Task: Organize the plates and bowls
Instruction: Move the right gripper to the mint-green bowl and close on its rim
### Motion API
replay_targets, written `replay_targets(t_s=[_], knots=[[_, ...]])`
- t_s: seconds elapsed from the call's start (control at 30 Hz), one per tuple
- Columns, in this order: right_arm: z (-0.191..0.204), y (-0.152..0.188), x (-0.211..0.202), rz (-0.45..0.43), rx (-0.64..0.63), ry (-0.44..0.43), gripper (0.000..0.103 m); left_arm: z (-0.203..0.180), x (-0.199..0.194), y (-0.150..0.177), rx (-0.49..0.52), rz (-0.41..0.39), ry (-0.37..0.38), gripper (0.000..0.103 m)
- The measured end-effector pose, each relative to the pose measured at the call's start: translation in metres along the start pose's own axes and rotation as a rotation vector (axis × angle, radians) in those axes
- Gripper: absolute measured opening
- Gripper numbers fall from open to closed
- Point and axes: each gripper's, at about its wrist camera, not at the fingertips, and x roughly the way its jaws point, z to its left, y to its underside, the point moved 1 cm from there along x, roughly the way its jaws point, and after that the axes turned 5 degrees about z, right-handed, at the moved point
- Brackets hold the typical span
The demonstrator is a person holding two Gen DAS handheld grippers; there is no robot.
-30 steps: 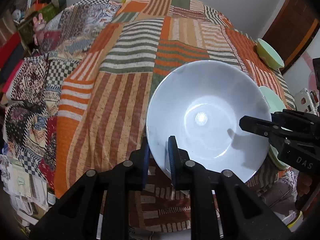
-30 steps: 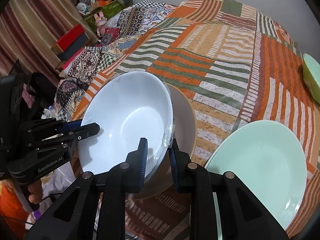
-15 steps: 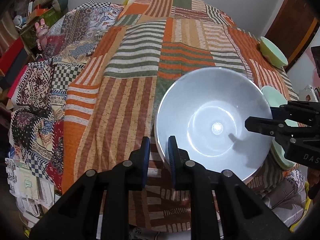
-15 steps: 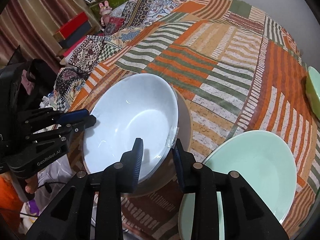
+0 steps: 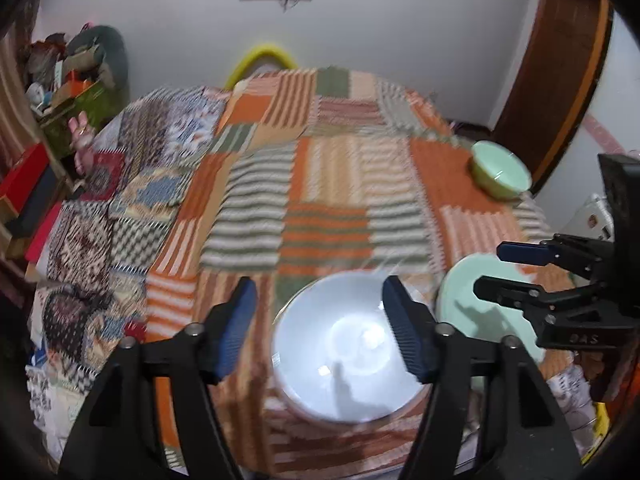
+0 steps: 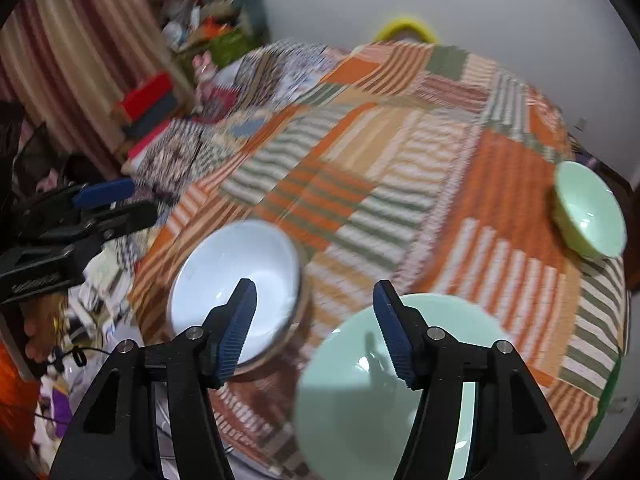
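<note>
A white bowl (image 5: pixel 344 348) rests inside a brownish dish at the near edge of the patchwork-covered table; it also shows in the right wrist view (image 6: pixel 236 280). A pale green plate (image 6: pixel 384 384) lies to its right, seen too in the left wrist view (image 5: pixel 472 304). A small green bowl (image 5: pixel 500 176) sits at the far right, also in the right wrist view (image 6: pixel 588 212). My left gripper (image 5: pixel 320 332) is open and empty, raised above the white bowl. My right gripper (image 6: pixel 316 328) is open and empty, between the white bowl and the green plate.
The striped patchwork cloth (image 5: pixel 320 184) covers the table. Cluttered shelves and boxes (image 5: pixel 36 128) stand to the left, a yellow chair back (image 5: pixel 260 60) behind the table, a wooden door (image 5: pixel 560 72) at the right.
Both grippers have opened, let go of the white bowl's rim and pulled back and up. The white bowl now sits in the brownish dish.
</note>
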Motion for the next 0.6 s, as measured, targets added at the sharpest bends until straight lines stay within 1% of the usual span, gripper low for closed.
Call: replay_targets(t_s=[0.07,0.13,0.17,0.3,0.43,0.6], knots=[[-0.016,-0.002,-0.012,-0.031,0.030,0.015,0.059,-0.015,-0.004,-0.009,0.014,-0.020,0.017,0.071],[-0.033,-0.002,-0.025,-0.064,0.064,0.034,0.059,-0.028,-0.005,-0.017,0.030,-0.031,0.030,0.080],[-0.043,-0.002,-0.032,-0.081,0.081,0.046,0.059,-0.034,-0.005,-0.021,0.036,-0.037,0.037,0.082],[-0.078,-0.002,-0.056,-0.142,0.142,0.106,0.064,-0.064,0.002,-0.041,0.070,-0.047,0.063,0.086],[-0.118,-0.001,-0.075,-0.190,0.209,0.175,0.074,-0.089,0.016,-0.060,0.089,-0.037,0.088,0.089],[-0.167,-0.002,-0.087,-0.217,0.296,0.231,0.075,-0.117,0.037,-0.080,0.124,-0.022,0.095,0.089]])
